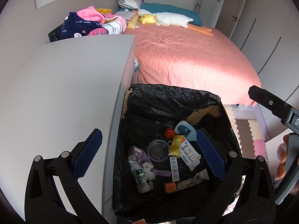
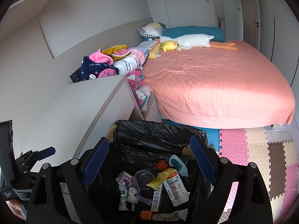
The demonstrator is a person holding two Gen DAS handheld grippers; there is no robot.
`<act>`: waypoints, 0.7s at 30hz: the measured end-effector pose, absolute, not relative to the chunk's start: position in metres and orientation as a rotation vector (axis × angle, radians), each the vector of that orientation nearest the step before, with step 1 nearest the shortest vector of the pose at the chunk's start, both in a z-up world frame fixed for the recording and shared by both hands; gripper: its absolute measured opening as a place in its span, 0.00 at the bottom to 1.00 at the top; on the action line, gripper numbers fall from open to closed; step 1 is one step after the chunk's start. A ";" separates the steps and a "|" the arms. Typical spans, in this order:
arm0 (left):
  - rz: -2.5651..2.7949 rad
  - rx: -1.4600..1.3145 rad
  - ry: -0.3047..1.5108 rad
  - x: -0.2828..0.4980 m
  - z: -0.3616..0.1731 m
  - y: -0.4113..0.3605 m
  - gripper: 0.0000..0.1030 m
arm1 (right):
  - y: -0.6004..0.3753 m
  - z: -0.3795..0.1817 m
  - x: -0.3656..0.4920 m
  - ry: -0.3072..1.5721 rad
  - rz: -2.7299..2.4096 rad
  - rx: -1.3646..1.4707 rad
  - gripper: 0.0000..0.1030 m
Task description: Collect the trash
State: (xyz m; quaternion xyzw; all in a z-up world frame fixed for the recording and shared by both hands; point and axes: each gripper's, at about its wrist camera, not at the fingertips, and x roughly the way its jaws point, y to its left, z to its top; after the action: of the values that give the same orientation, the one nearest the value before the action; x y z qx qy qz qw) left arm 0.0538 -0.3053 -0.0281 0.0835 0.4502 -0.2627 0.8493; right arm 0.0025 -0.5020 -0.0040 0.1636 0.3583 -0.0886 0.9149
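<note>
Room: bed (image 2: 214,85) with pink sheet, white surface (image 1: 61,93) beside bin (image 1: 129,186).
Hidden: bin's bottom edge is cut off; small print on trash (image 1: 186,153) unreadable.
Hands: left gripper (image 1: 149,153) and right gripper (image 2: 149,160) point down over bin, fingers (image 1: 89,153) spread wide, holding nothing.
Trash: lies in bin, tube pointing toward bed.

I am in a home bedroom: a wide bed (image 2: 214,85) with a pink sheet fills the room, with pillows (image 2: 153,29) and a plush goose (image 2: 192,40) on it. Foam play mats (image 2: 261,158) cover the floor, and wardrobe doors (image 2: 243,9) line the far wall.
</note>
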 end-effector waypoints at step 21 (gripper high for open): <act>-0.555 0.208 0.907 0.045 -0.025 -0.310 0.94 | -0.502 -0.004 0.002 0.739 -0.185 0.335 0.86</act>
State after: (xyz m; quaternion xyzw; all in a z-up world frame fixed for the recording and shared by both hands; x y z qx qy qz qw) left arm 0.0446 -0.3098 -0.0250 0.0988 0.4317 -0.2639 0.8569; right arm 0.0022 -0.5018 -0.0039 0.1627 0.3592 -0.0897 0.9146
